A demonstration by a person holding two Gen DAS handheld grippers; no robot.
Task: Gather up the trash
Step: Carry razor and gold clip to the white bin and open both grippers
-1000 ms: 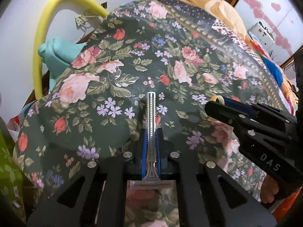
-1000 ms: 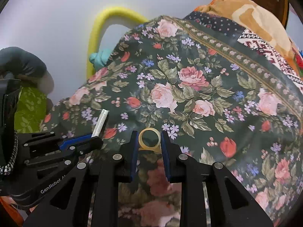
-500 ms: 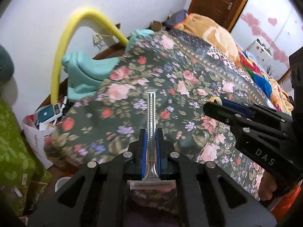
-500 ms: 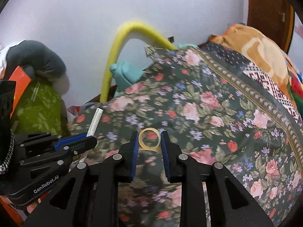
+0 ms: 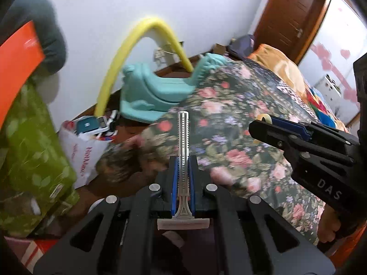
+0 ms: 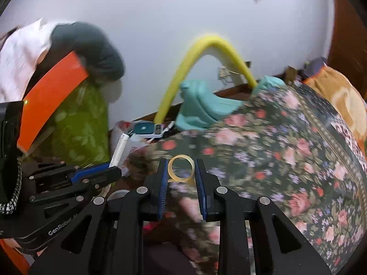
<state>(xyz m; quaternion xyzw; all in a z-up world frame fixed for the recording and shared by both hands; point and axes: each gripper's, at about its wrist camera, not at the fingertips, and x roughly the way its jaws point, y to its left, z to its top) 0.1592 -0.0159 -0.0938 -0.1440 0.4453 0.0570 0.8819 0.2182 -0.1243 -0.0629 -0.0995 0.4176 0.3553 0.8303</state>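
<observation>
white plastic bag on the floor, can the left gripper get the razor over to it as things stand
Probably yes: the left gripper holds the razor, and the white plastic bag stands open-topped off the floral blanket with nothing seen between.

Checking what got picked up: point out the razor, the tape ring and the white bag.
razor (image 5: 183, 151): left wrist view, ribbed handle.
tape ring (image 6: 181, 168): right wrist view, its open centre's rim.
white bag (image 5: 84, 153): left wrist view, printed side.

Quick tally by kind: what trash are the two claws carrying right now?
Disposable razor: 1, clamped in the left claw
Tape ring: 1, pinched in the right claw
Total: 2
</observation>
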